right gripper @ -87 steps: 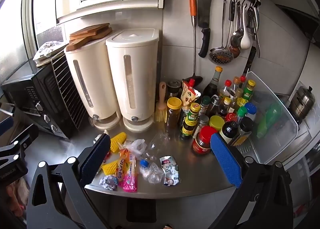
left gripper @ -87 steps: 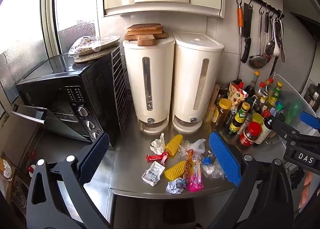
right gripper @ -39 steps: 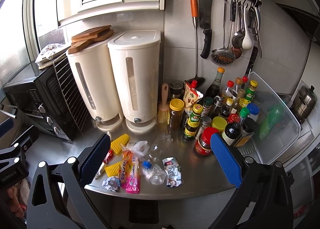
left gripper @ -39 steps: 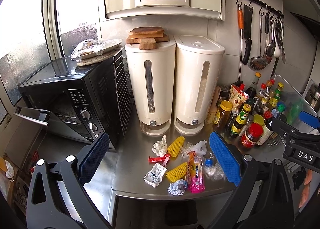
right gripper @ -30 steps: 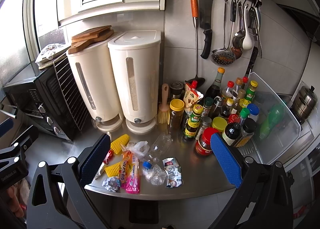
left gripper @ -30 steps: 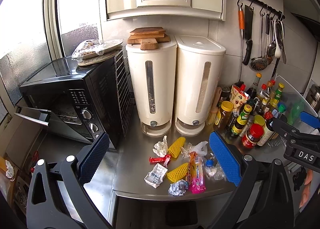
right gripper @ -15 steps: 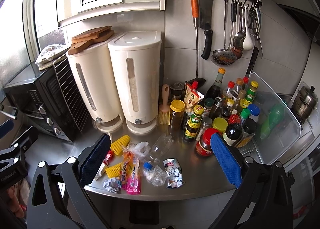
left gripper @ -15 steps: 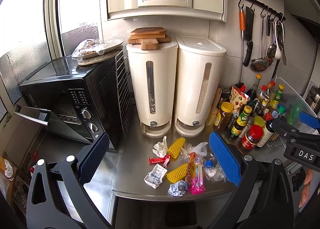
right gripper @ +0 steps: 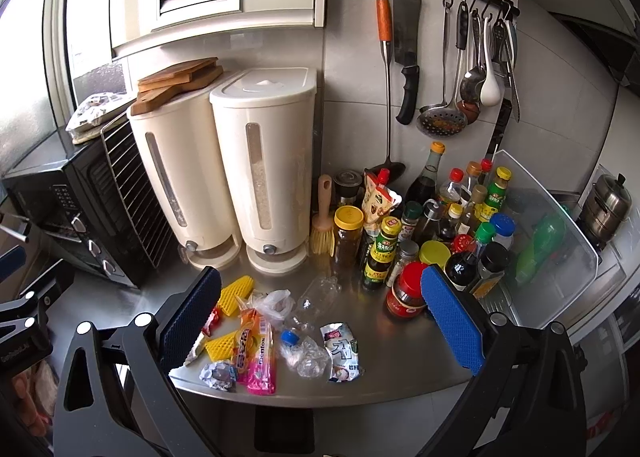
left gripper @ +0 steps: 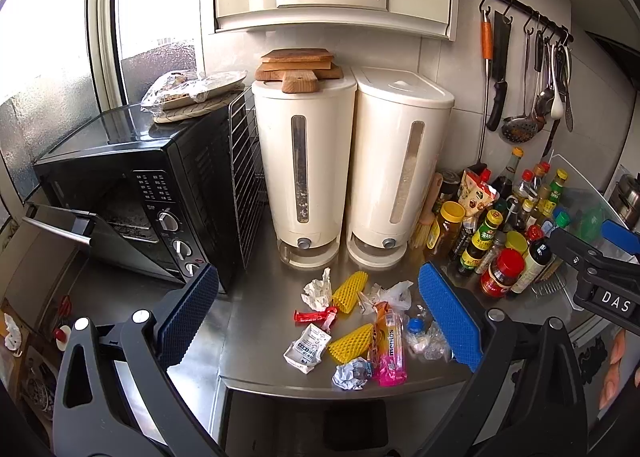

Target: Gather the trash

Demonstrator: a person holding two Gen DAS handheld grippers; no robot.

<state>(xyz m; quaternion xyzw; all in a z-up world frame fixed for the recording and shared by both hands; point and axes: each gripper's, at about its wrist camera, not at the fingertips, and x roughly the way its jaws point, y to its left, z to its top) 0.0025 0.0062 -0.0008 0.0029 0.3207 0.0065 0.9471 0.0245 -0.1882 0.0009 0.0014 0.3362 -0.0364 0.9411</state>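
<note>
Trash lies on the steel counter point(left gripper: 260, 321) near its front edge: a pink Mentos wrapper point(left gripper: 391, 353) point(right gripper: 262, 357), two yellow foam nets point(left gripper: 350, 291) point(left gripper: 350, 341), a red wrapper point(left gripper: 314, 315), a white sachet point(left gripper: 307, 349), crumpled paper point(left gripper: 318, 291), a foil ball point(left gripper: 350, 373) point(right gripper: 218, 373), a crushed clear bottle with blue cap point(right gripper: 298, 349) and a printed pouch point(right gripper: 342, 351). My left gripper point(left gripper: 320, 321) is open and empty, held above and in front of the trash. My right gripper point(right gripper: 320, 321) is open and empty, likewise hovering.
Two cream dispensers point(left gripper: 306, 177) point(left gripper: 396, 181) stand at the back. A black toaster oven point(left gripper: 132, 193) with its door down is at left. Many sauce bottles point(right gripper: 424, 233) crowd the right, beside a clear bin point(right gripper: 552, 241). Utensils point(right gripper: 472, 69) hang on the wall.
Both grippers have drifted slightly back and up, so the trash sits a little lower in view. Nothing on the counter has moved.
</note>
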